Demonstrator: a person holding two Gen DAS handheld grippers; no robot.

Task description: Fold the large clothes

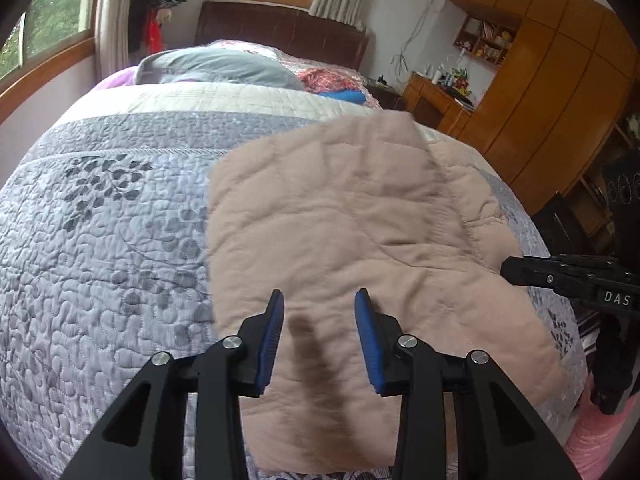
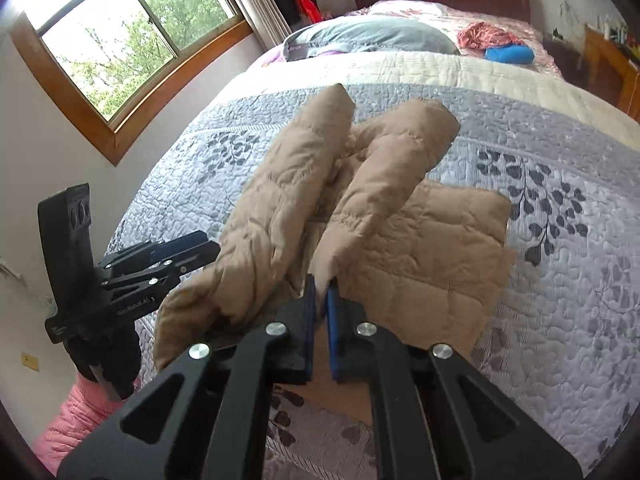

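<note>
Only clear text: white "DAS" on the black body of the right gripper, at the right edge of the left wrist view. The left gripper body carries small white print in the right wrist view, too blurred to read.

Grey pillow on quilted bedspread

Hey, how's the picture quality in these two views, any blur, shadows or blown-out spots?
Left wrist view: strong fisheye bend, the bed bulges; the beige jacket is slightly soft, with a dark shadow under the open left tongs. Right wrist view: the window is overexposed at its upper left; the jacket's colour reads warmer; the right tongs, shut on the jacket, look sharp.
</note>
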